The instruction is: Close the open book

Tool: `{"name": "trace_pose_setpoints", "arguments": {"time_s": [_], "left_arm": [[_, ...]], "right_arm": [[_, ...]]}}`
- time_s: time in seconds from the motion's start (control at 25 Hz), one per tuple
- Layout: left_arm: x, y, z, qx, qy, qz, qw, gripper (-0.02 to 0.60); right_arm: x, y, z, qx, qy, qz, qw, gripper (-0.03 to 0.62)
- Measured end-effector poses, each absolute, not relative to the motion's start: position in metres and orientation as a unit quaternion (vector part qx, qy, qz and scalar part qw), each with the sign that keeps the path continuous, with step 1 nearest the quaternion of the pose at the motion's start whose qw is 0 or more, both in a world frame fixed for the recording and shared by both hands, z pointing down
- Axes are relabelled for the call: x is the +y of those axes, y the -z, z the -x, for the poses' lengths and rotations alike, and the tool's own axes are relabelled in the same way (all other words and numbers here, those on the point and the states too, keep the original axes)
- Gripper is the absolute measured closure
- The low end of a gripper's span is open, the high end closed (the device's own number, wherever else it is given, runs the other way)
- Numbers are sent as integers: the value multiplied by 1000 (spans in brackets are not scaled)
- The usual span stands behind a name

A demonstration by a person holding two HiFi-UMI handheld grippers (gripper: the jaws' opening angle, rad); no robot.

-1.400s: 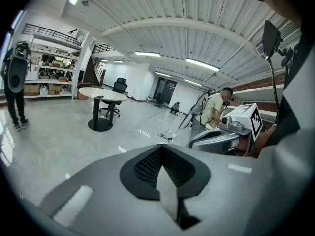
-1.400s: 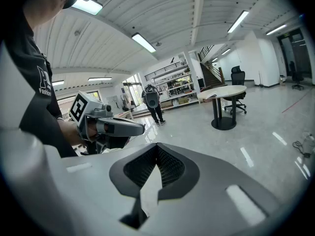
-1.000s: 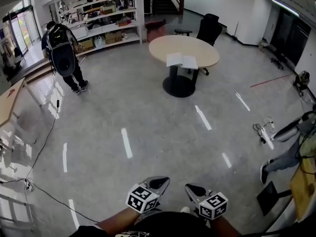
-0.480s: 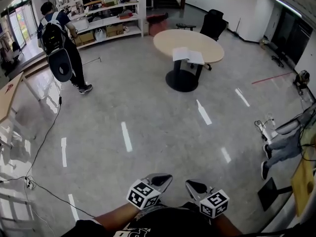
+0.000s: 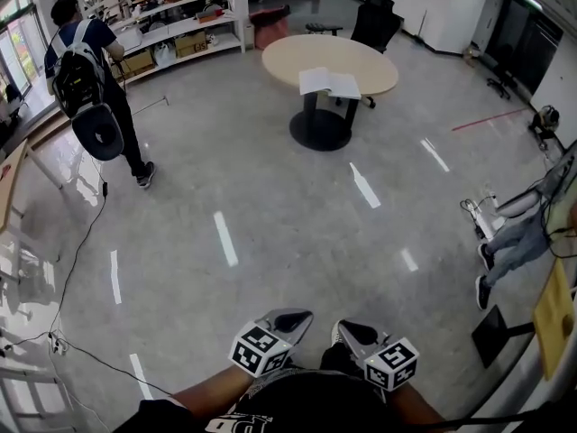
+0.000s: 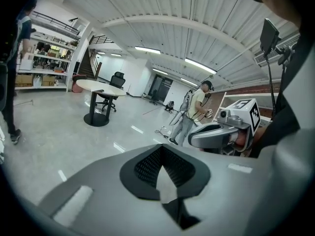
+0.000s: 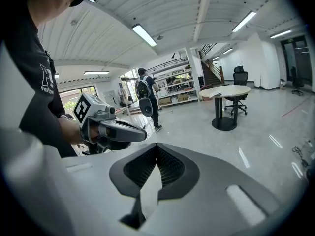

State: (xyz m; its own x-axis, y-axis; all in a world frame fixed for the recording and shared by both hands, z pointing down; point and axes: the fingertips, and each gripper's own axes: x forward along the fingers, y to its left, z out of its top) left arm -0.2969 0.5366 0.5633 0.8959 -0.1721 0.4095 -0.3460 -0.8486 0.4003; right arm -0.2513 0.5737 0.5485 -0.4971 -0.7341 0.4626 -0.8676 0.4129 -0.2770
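The open book (image 5: 329, 82) lies flat with white pages up on a round beige table (image 5: 284, 61), far across the floor. Both grippers are low in the head view, close to my body and far from the book. My left gripper (image 5: 297, 316) is shut with nothing in it; its jaws (image 6: 165, 173) meet in the left gripper view. Beside it, my right gripper (image 5: 344, 330) is also shut and empty (image 7: 155, 173). The table (image 7: 229, 90) shows small in the right gripper view; the book cannot be made out there.
A person with a backpack (image 5: 86, 79) stands at the left by shelves (image 5: 171, 16). A black office chair (image 5: 374, 21) is behind the table. Another person (image 5: 514, 242) is at the right edge. A cable (image 5: 81, 251) runs over the grey floor at the left.
The view has moved toward the table, which now sits slightly more to the left. The person with the backpack has stepped left and nearer. Both grippers stay shut, side by side.
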Motion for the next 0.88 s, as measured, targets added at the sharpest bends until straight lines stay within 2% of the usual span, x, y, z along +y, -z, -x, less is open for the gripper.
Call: {"name": "trace_pose_setpoints", "arguments": {"time_s": [0.4,0.64,0.88], "left_arm": [[475,-546,212,-184,-187,-939,221,574],[445,-529,138,-205,-163,-934,242,574],[428,-526,77,-224,-174,-933,224,574]], "right_arm": [[500,-528,162,-856,-224,-455,106,586],[472,-518,86,-863,-219,-445,96,586],[462,-517,7,-862,-219,-448,93,586]]}}
